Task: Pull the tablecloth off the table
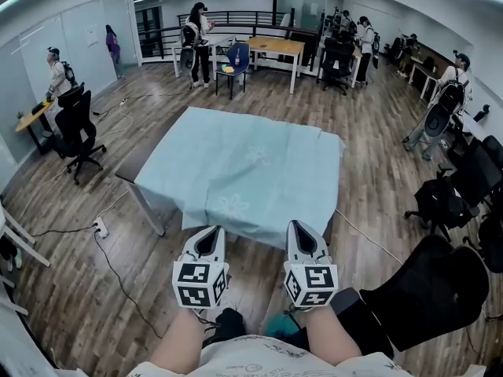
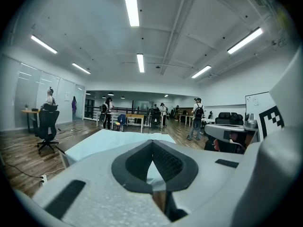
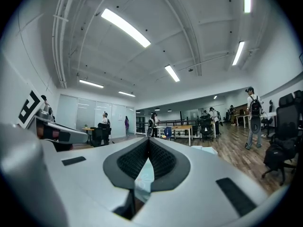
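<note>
- The task is, in my judgement, only at its beginning: the cloth (image 1: 244, 163) lies flat and spread over the whole top of the table (image 1: 147, 205), with only some small folds at the far right corner of the table.
- On the side of the table nearest to me the cloth hangs down a little over the edge. No part of the top is uncovered there.
- What looks done is the taking hold. What is left is all of the pulling, until the cloth is off the table.
- My left gripper (image 1: 211, 234) is at the near edge of the table, toward its left part. Its jaws are pressed together, and in the left gripper view I see pale blue cloth in the narrow gap behind the tips, so I judge that it pinches the hanging hem.
- My right gripper (image 1: 299, 228) is at the same near edge, toward the right part of the table. Its jaws are also pressed together. In the right gripper view a strip of cloth with a flower print stands between the pads, so it pinches the hem too.
- Both grippers point toward the table, side by side and a little apart. The rest of the cloth stretches away from them over the top, toward the far side of the table.
</note>
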Available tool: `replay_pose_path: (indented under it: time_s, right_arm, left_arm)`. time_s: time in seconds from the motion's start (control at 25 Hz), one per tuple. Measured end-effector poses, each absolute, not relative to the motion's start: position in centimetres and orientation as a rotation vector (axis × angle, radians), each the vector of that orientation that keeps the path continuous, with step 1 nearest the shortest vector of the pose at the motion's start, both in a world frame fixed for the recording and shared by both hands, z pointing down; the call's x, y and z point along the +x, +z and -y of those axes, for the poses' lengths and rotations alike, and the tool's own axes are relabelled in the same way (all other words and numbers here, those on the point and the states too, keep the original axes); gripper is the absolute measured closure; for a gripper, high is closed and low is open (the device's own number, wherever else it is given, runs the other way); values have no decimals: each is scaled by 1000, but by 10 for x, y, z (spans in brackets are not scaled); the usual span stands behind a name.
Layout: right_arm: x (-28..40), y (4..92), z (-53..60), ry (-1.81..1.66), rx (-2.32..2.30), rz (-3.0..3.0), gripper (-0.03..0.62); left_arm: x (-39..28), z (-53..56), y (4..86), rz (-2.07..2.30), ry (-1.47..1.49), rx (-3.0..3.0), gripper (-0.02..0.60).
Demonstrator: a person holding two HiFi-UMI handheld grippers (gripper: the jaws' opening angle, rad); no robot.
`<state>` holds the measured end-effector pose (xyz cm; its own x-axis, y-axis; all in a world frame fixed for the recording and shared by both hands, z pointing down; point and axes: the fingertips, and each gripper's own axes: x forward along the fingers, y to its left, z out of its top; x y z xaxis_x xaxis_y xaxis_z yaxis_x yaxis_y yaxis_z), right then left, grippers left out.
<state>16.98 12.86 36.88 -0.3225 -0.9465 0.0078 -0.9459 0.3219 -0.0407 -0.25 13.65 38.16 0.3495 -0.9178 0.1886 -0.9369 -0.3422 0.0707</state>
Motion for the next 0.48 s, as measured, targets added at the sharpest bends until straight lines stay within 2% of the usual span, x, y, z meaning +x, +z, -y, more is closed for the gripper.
replay_pose_path:
  time_s: [0.48]
  right_arm:
    - [122,370,-14,-75,-1826,-2531,580]
  left_arm:
    - [-53,-24,385,1652,110,2421,571]
